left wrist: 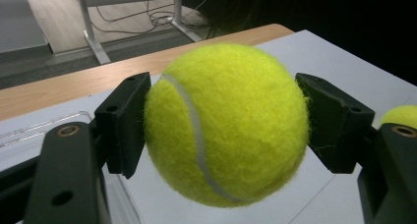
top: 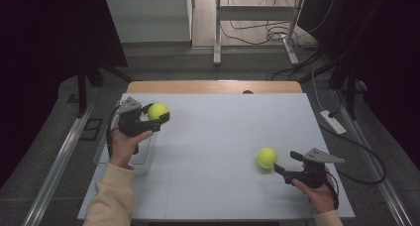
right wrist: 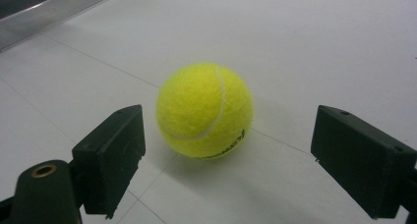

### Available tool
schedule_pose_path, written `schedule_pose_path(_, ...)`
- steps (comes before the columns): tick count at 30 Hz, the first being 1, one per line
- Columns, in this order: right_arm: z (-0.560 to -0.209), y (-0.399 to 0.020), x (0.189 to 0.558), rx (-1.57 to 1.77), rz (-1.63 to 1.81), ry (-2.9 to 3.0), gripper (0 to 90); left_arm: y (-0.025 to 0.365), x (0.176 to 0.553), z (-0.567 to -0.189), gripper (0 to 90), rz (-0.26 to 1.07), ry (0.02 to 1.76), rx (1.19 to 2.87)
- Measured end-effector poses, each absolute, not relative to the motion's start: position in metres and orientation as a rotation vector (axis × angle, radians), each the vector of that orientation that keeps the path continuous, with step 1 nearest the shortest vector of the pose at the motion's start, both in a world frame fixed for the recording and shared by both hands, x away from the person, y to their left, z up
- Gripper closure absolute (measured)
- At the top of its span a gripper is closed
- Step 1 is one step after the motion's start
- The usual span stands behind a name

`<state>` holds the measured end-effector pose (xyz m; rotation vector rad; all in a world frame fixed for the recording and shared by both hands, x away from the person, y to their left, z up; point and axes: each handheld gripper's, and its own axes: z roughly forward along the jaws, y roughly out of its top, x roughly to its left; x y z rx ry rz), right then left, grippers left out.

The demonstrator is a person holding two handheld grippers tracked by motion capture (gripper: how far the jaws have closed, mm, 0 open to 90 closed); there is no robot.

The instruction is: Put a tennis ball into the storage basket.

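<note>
The left gripper [top: 157,118] is clenched on a tennis ball [left wrist: 226,123]. The right gripper [right wrist: 226,170] stands released around a second ball [right wrist: 204,110] on the desk [top: 223,132]; its black print is unreadable.

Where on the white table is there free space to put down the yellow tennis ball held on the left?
The white table is bare across its middle, between the held yellow tennis ball and the second yellow tennis ball, and along the far edge. The clear plastic container crowds the near left edge.
</note>
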<state>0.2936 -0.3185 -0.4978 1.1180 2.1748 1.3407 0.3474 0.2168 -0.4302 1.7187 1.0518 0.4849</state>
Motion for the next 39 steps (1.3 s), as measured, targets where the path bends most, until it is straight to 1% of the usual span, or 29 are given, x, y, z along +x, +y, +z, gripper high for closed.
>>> schedule_pose_path(16, -0.497, -0.319, 0.293, 1.119, 1.341, 2.173, 12.7, 0.240, 0.347, -0.430, 26.6, 0.520, 1.107, 1.675)
schedule_pose_path(39, -0.498, -0.320, 0.293, 1.119, 1.339, 2.175, 12.7, 0.259, 0.345, -0.429, 26.6, 0.558, 1.151, 1.635)
